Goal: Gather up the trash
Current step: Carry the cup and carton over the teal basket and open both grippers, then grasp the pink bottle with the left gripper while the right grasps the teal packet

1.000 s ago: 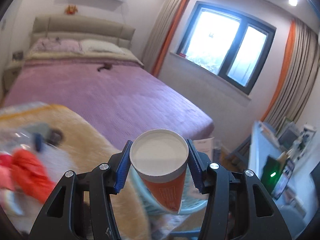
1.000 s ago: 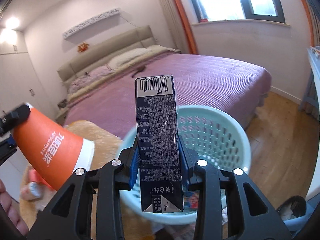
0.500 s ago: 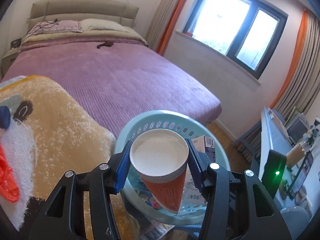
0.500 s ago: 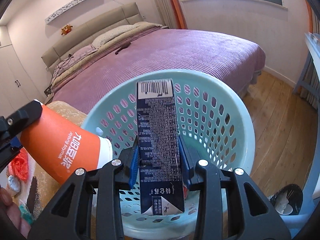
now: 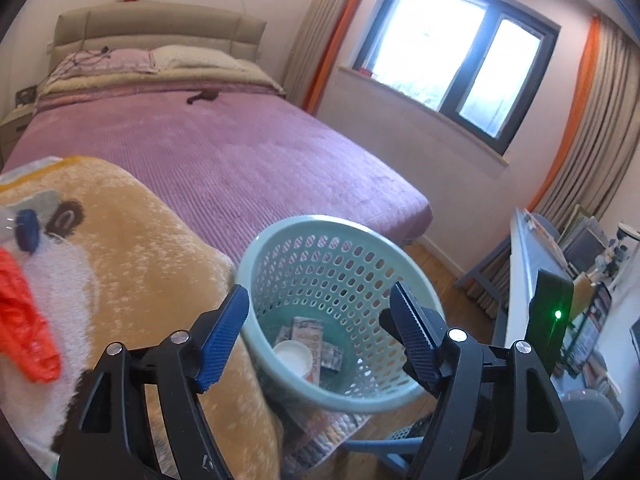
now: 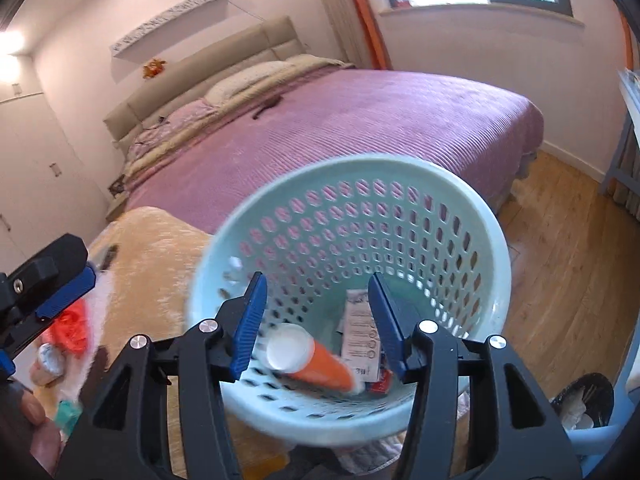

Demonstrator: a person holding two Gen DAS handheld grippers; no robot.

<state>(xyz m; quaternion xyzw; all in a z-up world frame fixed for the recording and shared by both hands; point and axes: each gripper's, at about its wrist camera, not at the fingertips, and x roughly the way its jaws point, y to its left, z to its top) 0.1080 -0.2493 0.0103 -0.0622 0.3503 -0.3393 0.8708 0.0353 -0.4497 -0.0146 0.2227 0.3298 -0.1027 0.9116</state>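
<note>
A light green perforated basket (image 5: 280,240) (image 6: 476,208) stands on the floor beside the bed. An orange paper cup (image 6: 308,364) (image 5: 292,356) lies inside it, and a dark carton (image 6: 360,336) with other packets (image 5: 308,332). My left gripper (image 5: 320,328) is open and empty above the basket's near rim. My right gripper (image 6: 316,316) is open and empty over the basket's mouth. The left gripper's finger (image 6: 60,284) shows at the left of the right wrist view.
A tan plush blanket (image 5: 120,264) lies left of the basket with orange-red plastic (image 5: 24,328) and a blue-capped bottle (image 5: 24,228) on it. The purple bed (image 5: 224,148) is behind. A desk with clutter (image 5: 560,280) stands right. A black bin (image 6: 584,404) sits at lower right.
Both grippers opened. The orange cup left my left gripper and the dark carton left my right gripper; both now lie in the basket.
</note>
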